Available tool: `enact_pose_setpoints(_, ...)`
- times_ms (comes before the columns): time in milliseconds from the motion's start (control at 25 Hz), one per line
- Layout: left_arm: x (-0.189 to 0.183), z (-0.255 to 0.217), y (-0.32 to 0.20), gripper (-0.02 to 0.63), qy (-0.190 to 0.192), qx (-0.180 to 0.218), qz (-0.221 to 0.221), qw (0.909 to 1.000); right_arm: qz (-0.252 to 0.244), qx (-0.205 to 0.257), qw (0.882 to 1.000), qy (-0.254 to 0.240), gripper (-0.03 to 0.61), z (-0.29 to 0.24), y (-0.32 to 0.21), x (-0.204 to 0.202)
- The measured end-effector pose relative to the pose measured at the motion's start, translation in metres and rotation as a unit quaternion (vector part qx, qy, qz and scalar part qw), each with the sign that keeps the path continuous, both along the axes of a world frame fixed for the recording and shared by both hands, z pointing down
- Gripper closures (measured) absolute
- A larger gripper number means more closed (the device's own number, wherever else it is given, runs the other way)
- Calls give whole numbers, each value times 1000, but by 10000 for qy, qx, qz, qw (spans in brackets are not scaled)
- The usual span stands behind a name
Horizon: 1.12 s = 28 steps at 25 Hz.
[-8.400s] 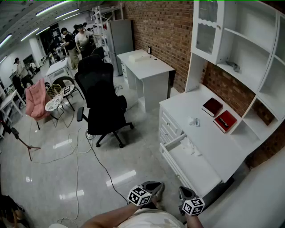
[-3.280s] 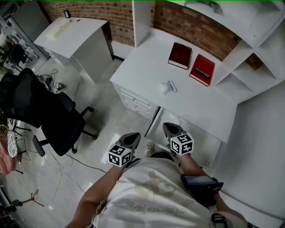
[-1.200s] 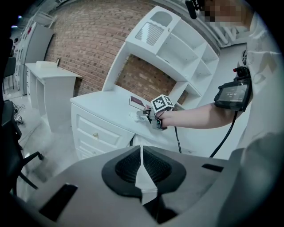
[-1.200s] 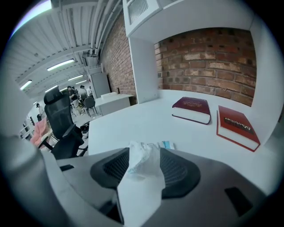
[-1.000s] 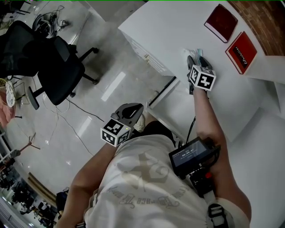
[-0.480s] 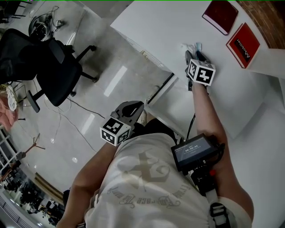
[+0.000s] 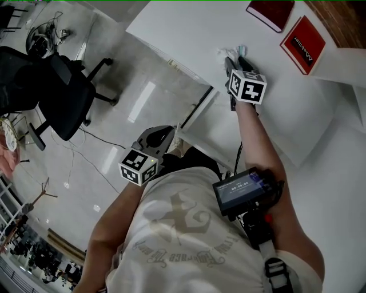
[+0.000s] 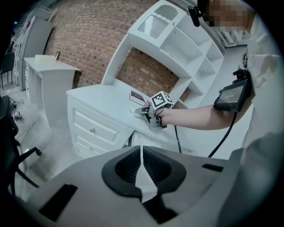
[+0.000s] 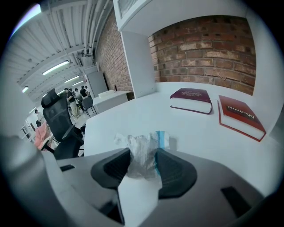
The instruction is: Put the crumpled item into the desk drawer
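The crumpled item [image 9: 142, 153], a scrunched silvery-white wrapper with a blue edge, lies on the white desk [image 7: 183, 28]. In the right gripper view it stands between the pads of my right gripper [image 9: 143, 156]. The jaws are closing and both pads touch its sides. From the head view, the right gripper [image 7: 233, 59] reaches over the desk with a bit of the wrapper [image 7: 222, 52] showing past its tips. The open desk drawer [image 7: 220, 129] sits below the desk edge, under my right forearm. My left gripper [image 7: 167, 131] hangs shut and empty near my waist, above the floor.
Two red books [image 7: 302, 37] [image 7: 269, 8] lie at the back of the desk, to the right of the wrapper. White shelving [image 8: 177, 40] rises above the desk. A black office chair [image 7: 51, 91] and loose cables are on the floor to the left.
I walked to the desk and reached my right gripper out to the wrapper. Over the last second it has settled around the wrapper. The left gripper stays low by my waist.
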State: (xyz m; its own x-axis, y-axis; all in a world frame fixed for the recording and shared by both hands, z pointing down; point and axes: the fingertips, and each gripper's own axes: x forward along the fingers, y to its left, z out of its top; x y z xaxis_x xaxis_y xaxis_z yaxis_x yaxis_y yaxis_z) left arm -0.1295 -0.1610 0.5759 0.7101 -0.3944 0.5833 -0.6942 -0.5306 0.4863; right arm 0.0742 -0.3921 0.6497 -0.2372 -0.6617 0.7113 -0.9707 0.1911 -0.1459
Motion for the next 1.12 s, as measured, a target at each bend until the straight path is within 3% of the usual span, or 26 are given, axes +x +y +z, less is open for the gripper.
enact_pose_setpoints(320,4,5,3,580,145,63,72,9998,0,113,9999,-34,377,-9,12,-1)
enact_pose_setpoints(1120,-3,-39,39,580,413,582,411,9966,-17,514,9986,-84,385,-84,92,-16)
